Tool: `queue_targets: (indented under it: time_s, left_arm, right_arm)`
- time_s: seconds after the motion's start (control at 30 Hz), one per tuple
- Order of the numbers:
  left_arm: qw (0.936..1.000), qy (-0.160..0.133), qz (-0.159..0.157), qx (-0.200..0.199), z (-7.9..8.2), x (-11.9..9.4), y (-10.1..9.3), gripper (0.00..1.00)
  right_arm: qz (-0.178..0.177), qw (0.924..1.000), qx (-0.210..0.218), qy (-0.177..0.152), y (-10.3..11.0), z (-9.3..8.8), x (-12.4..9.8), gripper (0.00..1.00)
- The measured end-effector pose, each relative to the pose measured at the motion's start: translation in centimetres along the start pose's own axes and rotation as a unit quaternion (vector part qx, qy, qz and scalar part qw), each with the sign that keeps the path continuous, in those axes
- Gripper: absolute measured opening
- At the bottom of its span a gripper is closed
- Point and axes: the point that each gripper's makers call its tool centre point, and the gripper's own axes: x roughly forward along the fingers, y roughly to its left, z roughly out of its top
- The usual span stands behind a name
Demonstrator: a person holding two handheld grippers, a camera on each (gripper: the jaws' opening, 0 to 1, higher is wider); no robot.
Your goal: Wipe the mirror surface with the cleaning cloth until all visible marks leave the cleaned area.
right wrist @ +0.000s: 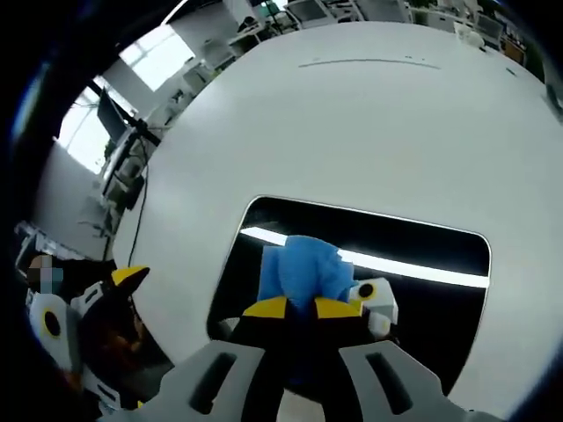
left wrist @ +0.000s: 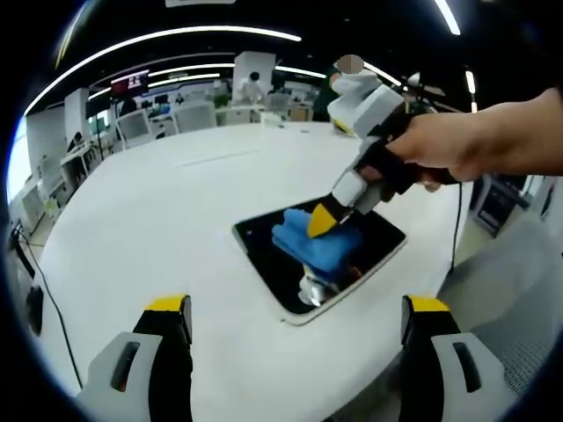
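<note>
Count: one mirror [left wrist: 369,255], one blue cleaning cloth [left wrist: 317,242], two claws, left claw [left wrist: 295,338], right claw [right wrist: 301,309], one white desk [left wrist: 176,220].

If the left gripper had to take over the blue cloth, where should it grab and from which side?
Probably the free bunched end of the blue cloth, coming from above on the side away from the right gripper, which is shut on the other end. The cloth lies heaped on the mirror, so its raised folds give the open left gripper something to pinch.
</note>
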Motion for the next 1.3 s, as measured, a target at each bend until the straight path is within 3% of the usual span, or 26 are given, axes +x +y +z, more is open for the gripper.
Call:
queue_targets:
  time_s: [1.3]
  left_arm:
    - [1.0000, 0.006, -0.004, 0.002, -0.2, 0.2, -0.2, 0.99]
  right_arm:
    - [-0.013, 0.9999, 0.009, 0.000, -5.7, -1.1, -2.4, 0.04]
